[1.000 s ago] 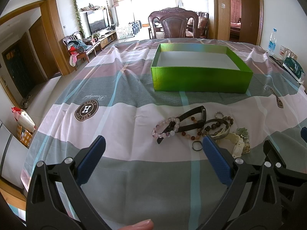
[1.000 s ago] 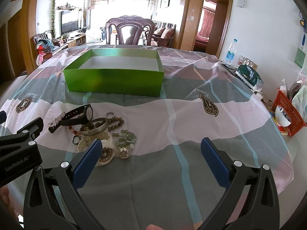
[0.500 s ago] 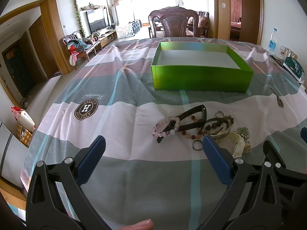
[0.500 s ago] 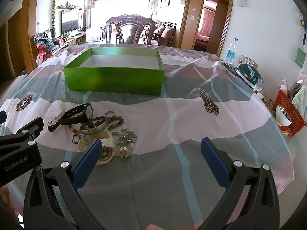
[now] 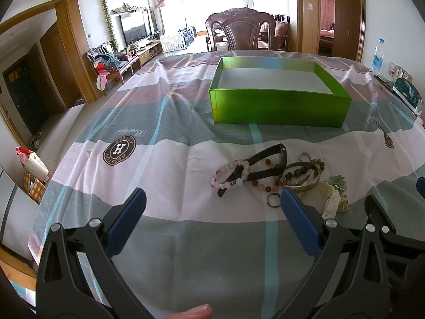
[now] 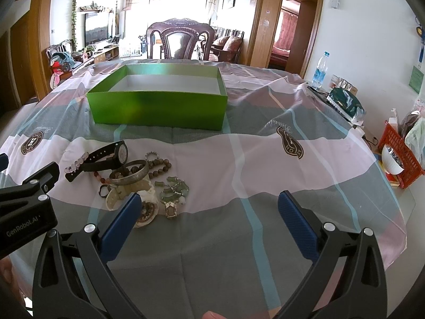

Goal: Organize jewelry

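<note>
Beaded bracelets (image 5: 230, 176), glossy rectangular box (image 5: 279, 106)

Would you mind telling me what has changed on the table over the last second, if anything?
Very little. The right gripper has drifted slightly, so the jewelry pile sits a touch farther right in its view. Nothing was taken hold of or let go. The left gripper stays open and empty, as does the right; the green box and the black watch lie where they were.
</note>
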`<state>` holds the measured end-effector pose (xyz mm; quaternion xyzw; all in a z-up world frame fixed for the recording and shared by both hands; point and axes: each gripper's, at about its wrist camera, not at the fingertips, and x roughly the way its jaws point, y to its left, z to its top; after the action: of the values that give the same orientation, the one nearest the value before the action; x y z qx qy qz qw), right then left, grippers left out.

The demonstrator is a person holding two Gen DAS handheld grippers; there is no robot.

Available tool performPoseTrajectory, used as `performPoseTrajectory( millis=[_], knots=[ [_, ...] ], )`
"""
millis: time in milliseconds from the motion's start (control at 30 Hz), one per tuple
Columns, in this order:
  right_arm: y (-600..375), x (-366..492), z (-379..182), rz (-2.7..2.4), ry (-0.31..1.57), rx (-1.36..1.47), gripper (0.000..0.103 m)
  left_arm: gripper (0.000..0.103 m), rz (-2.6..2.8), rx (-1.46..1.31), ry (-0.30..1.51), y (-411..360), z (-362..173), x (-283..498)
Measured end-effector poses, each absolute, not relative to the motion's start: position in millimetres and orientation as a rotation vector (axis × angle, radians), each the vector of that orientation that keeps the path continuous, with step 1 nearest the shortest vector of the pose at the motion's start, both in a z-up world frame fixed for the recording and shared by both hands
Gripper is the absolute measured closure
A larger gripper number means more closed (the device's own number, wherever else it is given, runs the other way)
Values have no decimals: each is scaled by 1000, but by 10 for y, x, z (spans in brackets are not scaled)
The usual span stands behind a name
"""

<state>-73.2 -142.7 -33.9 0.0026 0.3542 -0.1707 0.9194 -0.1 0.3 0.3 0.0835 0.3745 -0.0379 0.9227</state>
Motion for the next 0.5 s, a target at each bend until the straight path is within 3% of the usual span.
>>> performPoseTrajectory(
  millis=[500],
  knots=[
    [-1462,-731,-312,-351,730,6,2,3,-78,172,770,3,1,2]
  ],
)
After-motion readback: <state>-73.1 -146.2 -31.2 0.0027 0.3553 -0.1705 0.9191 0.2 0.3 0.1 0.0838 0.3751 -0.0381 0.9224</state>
